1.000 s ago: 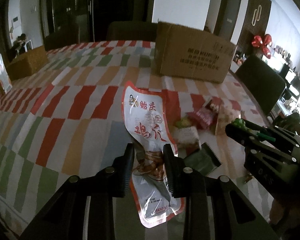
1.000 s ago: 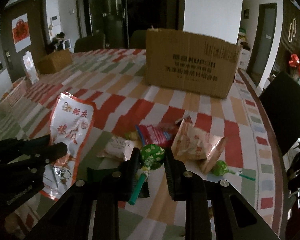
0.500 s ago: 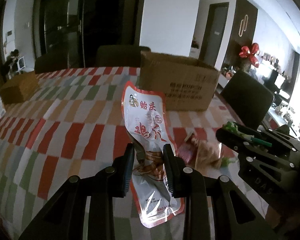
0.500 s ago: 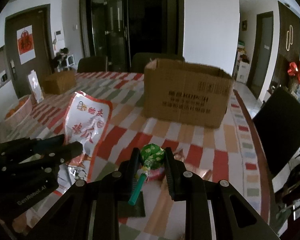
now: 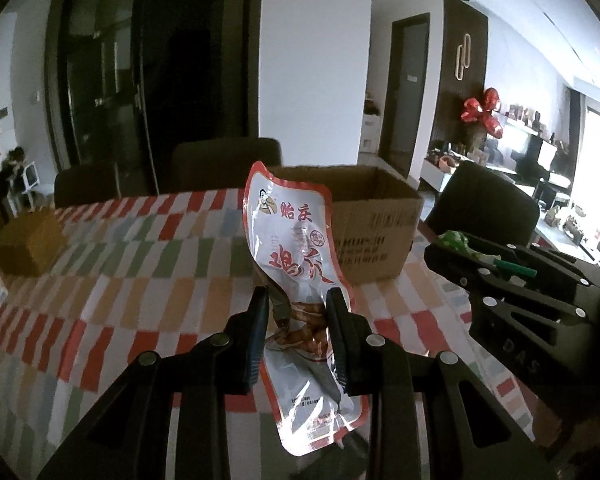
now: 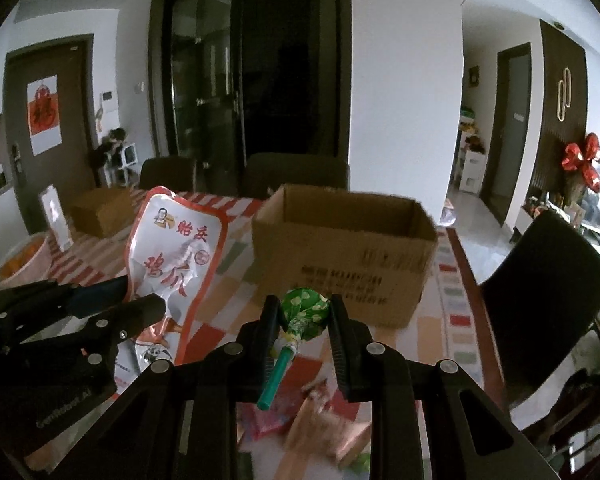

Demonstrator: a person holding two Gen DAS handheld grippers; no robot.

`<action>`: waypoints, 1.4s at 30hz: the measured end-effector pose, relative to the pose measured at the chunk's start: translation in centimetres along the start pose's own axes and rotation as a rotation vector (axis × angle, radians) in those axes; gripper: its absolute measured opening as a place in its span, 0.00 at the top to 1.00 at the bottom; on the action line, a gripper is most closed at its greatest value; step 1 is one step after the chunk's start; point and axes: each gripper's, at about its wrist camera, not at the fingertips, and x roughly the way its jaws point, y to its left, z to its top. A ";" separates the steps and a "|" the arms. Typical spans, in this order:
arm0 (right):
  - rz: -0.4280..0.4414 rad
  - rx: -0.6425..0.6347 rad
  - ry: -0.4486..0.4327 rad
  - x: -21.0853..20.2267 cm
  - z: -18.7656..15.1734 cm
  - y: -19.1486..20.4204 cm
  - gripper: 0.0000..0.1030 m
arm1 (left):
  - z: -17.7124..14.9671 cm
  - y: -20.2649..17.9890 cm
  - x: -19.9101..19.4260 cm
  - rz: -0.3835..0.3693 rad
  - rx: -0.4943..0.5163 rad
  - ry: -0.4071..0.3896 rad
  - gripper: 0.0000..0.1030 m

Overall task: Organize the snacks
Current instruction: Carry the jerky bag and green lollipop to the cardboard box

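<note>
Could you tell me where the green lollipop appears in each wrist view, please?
Left wrist view: the green lollipop sits at the right edge, clamped in the right gripper.
Right wrist view: the lollipop is at lower centre, between that gripper's fingers.
Shared landmark: the open cardboard box on the checked tablecloth.

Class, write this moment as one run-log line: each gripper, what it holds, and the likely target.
left gripper: shut on pouch | right gripper: shut on lollipop | both held above table | likely target: open box
</note>
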 end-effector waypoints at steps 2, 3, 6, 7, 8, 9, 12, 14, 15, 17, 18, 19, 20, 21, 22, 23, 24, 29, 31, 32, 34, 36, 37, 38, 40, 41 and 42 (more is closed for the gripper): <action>0.000 0.011 -0.003 0.3 0.9 -0.6 0.75 | 1.0 -0.1 0.5 -0.012 -0.003 -0.001 0.71; 0.005 0.020 -0.003 0.6 1.4 -1.1 0.75 | 1.8 -0.3 0.8 -0.020 -0.005 -0.001 0.71; 0.019 0.042 0.005 1.4 2.7 -2.1 0.75 | 3.5 -0.7 1.7 -0.025 0.006 -0.007 0.71; 0.019 0.045 0.014 1.8 3.2 -2.4 0.75 | 4.2 -0.9 2.1 -0.029 0.010 -0.009 0.71; 0.021 0.050 0.019 2.2 3.5 -2.7 0.75 | 4.7 -0.9 2.3 -0.035 0.012 -0.008 0.71; 0.026 0.054 0.023 2.4 3.8 -2.9 0.75 | 5.4 -1.0 2.8 -0.038 0.013 -0.005 0.71; 0.024 0.069 0.039 3.7 5.0 -4.0 0.75 | 7.0 -1.3 4.3 -0.040 0.028 0.009 0.71; 0.011 0.069 0.045 4.6 6.0 -4.6 0.75 | 8.3 -1.4 5.4 -0.038 0.040 0.018 0.71; 0.008 0.066 0.044 4.8 6.3 -4.7 0.75 | 8.8 -1.4 5.8 -0.041 0.041 0.023 0.71; -0.010 0.059 0.043 5.6 7.3 -5.2 0.75 | 9.7 -1.3 6.8 -0.049 0.038 0.040 0.71; -0.011 0.057 0.042 5.8 7.7 -5.4 0.75 | 10.4 -1.3 7.5 -0.058 0.032 0.053 0.71; -0.014 0.057 0.047 6.3 8.3 -5.7 0.75 | 10.7 -1.1 7.9 -0.068 0.029 0.059 0.71; -0.014 0.058 0.048 6.5 8.6 -5.9 0.75 | 11.1 -1.0 8.4 -0.081 0.023 0.067 0.71; -0.011 0.055 0.049 6.8 9.0 -6.1 0.75 | 11.7 -1.0 9.2 -0.092 0.016 0.077 0.71; -0.016 0.051 0.052 7.2 9.5 -6.3 0.75 | 11.9 -1.0 9.5 -0.092 0.013 0.082 0.71; -0.022 0.055 0.051 7.5 9.9 -6.6 0.75 | 12.3 -0.9 10.1 -0.089 0.011 0.087 0.71; -0.021 0.058 0.052 7.9 10.2 -6.8 0.75 | 12.7 -0.8 10.7 -0.086 0.010 0.092 0.71; -0.024 0.052 0.064 9.8 11.3 -7.4 0.75 | 14.3 -0.3 13.5 -0.098 -0.018 0.117 0.71; -0.025 0.048 0.069 10.6 11.7 -7.5 0.75 | 14.7 -0.2 14.8 -0.099 -0.022 0.124 0.71; -0.027 0.050 0.073 11.2 11.9 -7.7 0.75 | 14.9 -0.1 15.5 -0.099 -0.029 0.129 0.71; -0.030 0.054 0.083 12.2 12.0 -8.1 0.75 | 15.0 0.3 16.7 -0.101 -0.050 0.139 0.71; -0.035 0.057 0.090 13.0 11.9 -8.6 0.75 | 15.1 0.7 17.9 -0.112 -0.074 0.153 0.71; -0.038 0.057 0.097 13.8 11.8 -8.8 0.75 | 15.1 0.8 18.5 -0.113 -0.080 0.159 0.71; -0.038 0.058 0.101 14.2 12.0 -8.8 0.75 | 15.1 0.7 19.1 -0.110 -0.084 0.164 0.71; -0.038 0.059 0.114 15.3 12.0 -9.0 0.75 | 14.8 1.1 20.3 -0.103 -0.088 0.176 0.71; -0.042 0.055 0.119 15.8 11.9 -9.1 0.75 | 14.9 1.2 20.8 -0.097 -0.088 0.180 0.71; -0.046 0.049 0.124 16.3 11.8 -9.1 0.75 | 14.9 1.3 21.2 -0.094 -0.090 0.180 0.71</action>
